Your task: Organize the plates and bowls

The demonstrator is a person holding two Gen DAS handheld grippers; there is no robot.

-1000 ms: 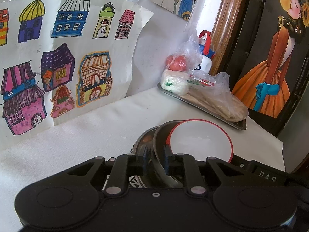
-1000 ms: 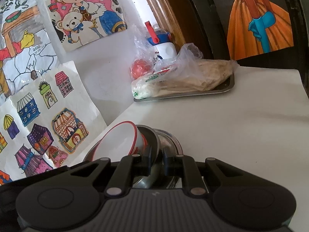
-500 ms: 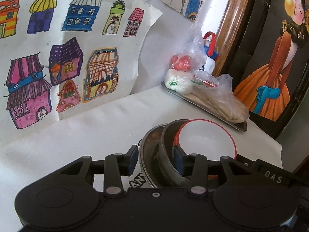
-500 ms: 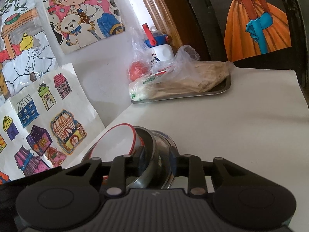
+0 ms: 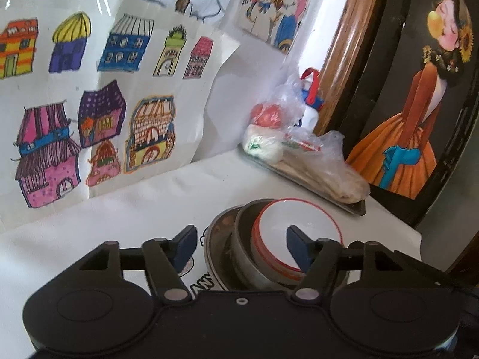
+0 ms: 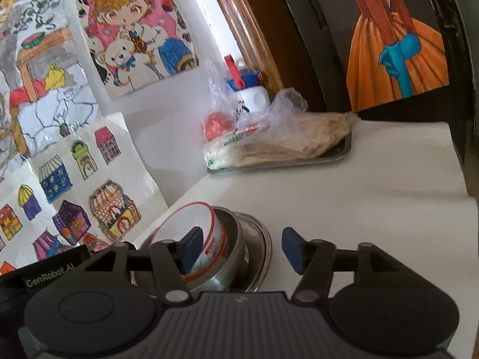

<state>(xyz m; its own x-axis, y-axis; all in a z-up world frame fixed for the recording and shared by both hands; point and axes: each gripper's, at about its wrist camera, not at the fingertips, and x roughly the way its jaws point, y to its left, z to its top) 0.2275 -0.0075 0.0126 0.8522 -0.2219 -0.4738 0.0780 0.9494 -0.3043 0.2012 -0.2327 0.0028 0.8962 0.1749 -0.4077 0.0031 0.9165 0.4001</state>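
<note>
A nested stack sits on the white table: a red-rimmed white bowl point(image 5: 296, 233) inside a steel bowl point(image 5: 244, 257) on a steel plate point(image 5: 215, 245). My left gripper point(image 5: 241, 246) is open, its fingers spread on either side of the stack's near rim. In the right wrist view the white bowl point(image 6: 194, 227) sits tilted in the steel bowl point(image 6: 236, 257) on the steel plate point(image 6: 263, 251). My right gripper point(image 6: 239, 249) is open, one finger over the white bowl and the other beyond the plate's right edge.
A metal tray point(image 5: 302, 179) with bagged food, a red item and a white bottle point(image 5: 310, 110) stands at the table's back right; it also shows in the right wrist view point(image 6: 341, 152). Drawings lean on the wall behind. The table's right edge point(image 6: 461, 185) drops off near a dark painting.
Both grippers were shut on the stack's rim a second ago. Both have opened wide and let it go. The stack stays on the table.
</note>
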